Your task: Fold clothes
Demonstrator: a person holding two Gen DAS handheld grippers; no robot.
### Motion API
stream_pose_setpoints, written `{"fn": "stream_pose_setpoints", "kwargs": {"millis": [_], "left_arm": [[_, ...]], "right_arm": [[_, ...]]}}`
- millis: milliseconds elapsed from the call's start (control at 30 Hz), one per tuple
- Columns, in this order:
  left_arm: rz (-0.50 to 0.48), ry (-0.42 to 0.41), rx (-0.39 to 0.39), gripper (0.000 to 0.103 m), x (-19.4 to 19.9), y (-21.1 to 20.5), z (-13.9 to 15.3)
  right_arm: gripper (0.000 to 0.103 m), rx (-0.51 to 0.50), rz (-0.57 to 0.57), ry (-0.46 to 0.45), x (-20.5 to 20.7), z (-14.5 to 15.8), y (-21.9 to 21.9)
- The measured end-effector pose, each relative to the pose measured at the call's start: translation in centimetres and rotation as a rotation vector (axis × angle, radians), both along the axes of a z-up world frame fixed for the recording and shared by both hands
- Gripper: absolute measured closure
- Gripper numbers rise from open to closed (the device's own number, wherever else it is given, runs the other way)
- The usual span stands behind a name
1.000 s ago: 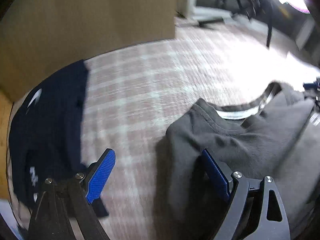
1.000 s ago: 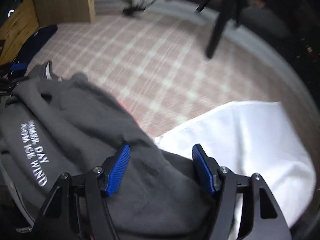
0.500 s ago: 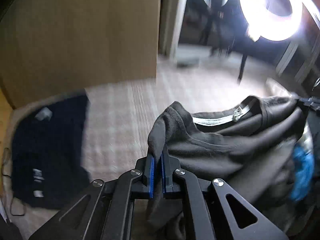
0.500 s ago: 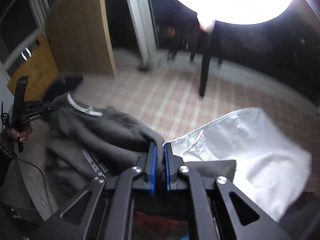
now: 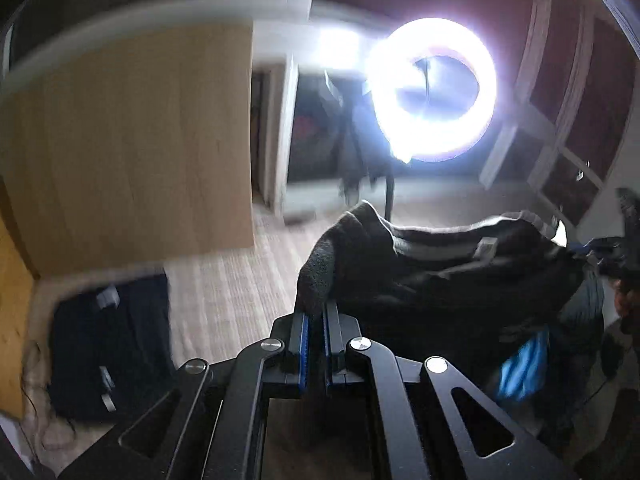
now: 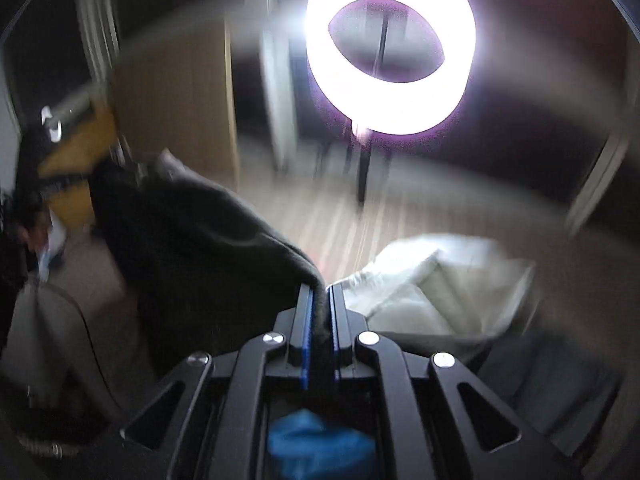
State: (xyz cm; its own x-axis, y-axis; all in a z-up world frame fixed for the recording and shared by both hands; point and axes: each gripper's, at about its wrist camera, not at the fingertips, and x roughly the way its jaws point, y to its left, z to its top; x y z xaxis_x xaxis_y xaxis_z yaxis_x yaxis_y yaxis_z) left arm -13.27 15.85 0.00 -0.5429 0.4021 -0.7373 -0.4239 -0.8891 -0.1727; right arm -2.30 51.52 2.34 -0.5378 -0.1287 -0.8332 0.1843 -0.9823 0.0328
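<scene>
A dark grey sweatshirt (image 5: pixel 440 276) hangs in the air, stretched between both grippers. My left gripper (image 5: pixel 315 316) is shut on one shoulder edge of it, the cloth bunching up above the blue pads. My right gripper (image 6: pixel 319 292) is shut on the other edge, and the grey sweatshirt (image 6: pixel 192 232) slopes away to the left from it. In the left wrist view the right gripper (image 5: pixel 612 248) shows at the far right edge. A striped neckband with a label (image 5: pixel 486 246) runs along the top of the garment.
A navy garment (image 5: pixel 108 344) lies flat on the checked bed cover (image 5: pixel 224 292) at the left. A white garment (image 6: pixel 432 280) lies crumpled at the right. A lit ring lamp (image 6: pixel 390 46) on a stand faces me. A wooden panel (image 5: pixel 132 148) stands behind the bed.
Both grippers went from open around the sweatshirt's edges to shut on them. Both then rose, lifting the sweatshirt off the bed cover, and the views tipped up toward the ring lamp.
</scene>
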Motion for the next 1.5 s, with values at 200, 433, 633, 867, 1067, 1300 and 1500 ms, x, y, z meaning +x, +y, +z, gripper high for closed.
{"fn": "stream_pose_setpoints", "kwargs": {"millis": [200, 433, 633, 867, 1067, 1300, 1500], "left_arm": [[0.052, -0.170, -0.110, 0.098, 2.0, -2.3, -8.7], [0.087, -0.196, -0.135, 0.098, 2.5, -3.8, -10.8], [0.103, -0.213, -0.135, 0.095, 0.5, -3.0, -11.4], [0.158, -0.177, -0.077, 0.091, 3.3, -5.9, -8.4], [0.219, -0.130, -0.049, 0.091, 9.5, -10.7, -5.7], [0.334, -0.119, -0.033, 0.089, 16.0, -17.3, -5.2], [0.565, -0.136, -0.044, 0.091, 22.1, -25.1, -6.3]], "right_arm": [[0.080, 0.032, 0.063, -0.163, 0.0, -6.9, -3.4], [0.053, 0.039, 0.284, -0.245, -3.4, -11.0, -11.6], [0.080, 0.140, 0.351, -0.285, -2.7, -14.4, -14.5], [0.100, 0.160, 0.347, -0.245, 0.3, -10.7, -14.2], [0.100, -0.105, 0.366, -0.220, 3.9, -5.8, -17.7], [0.100, -0.451, 0.629, -0.258, 5.0, -6.1, -32.0], [0.099, -0.550, 0.892, -0.482, 4.1, -8.9, -47.3]]}}
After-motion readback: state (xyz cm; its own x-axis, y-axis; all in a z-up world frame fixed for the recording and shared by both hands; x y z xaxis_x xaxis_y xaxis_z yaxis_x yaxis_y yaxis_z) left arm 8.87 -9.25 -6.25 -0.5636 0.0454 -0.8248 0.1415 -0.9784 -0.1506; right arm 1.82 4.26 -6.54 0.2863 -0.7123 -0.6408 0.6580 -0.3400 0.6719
